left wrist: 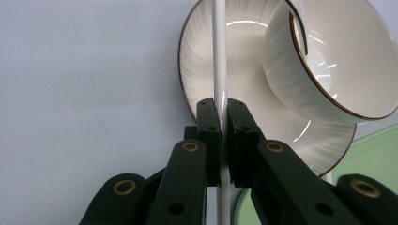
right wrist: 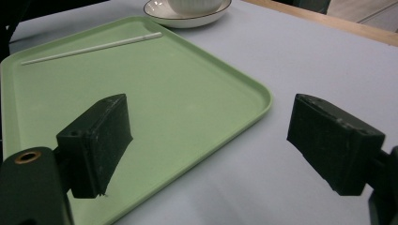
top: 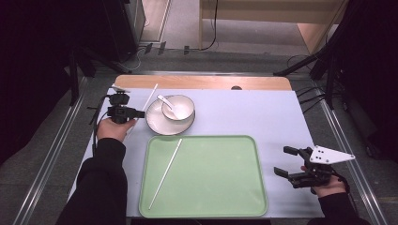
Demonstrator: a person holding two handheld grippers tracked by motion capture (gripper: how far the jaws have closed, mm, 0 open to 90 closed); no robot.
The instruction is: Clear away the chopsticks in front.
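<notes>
the white chopstick (left wrist: 219, 56) is clamped between the left gripper (top: 137, 114)'s jaws, which are closed tight on it partway along its length. it lies near the table (top: 263, 108)'s far left corner, just left of the saucer (top: 157, 125), its far end pointing toward the table's far edge. in the left gripper view the stick runs straight up from the jaws across the saucer's rim.

the likely aim is to carry it to the green tray (top: 211, 187), where a second chopstick (top: 165, 173) already lies slantwise in the left half. the risks, as i judge them: the stick is thin and smooth and gripped away from its middle, so it could pivot or slip in the jaws on the lift. it also sits very close to the saucer, so a sideways swing could knock the rim and jog the bowl (top: 178, 107) and the spoon (top: 167, 102) resting in it. set down carelessly, it could roll or strike the stick already on the tray.

the right gripper (top: 281, 161) hovers by the table's near right corner, off the tray's right edge, jaws wide apart and holding nothing.

count: two chopsticks, one tray, one saucer, one bowl, one spoon, two grippers.
</notes>
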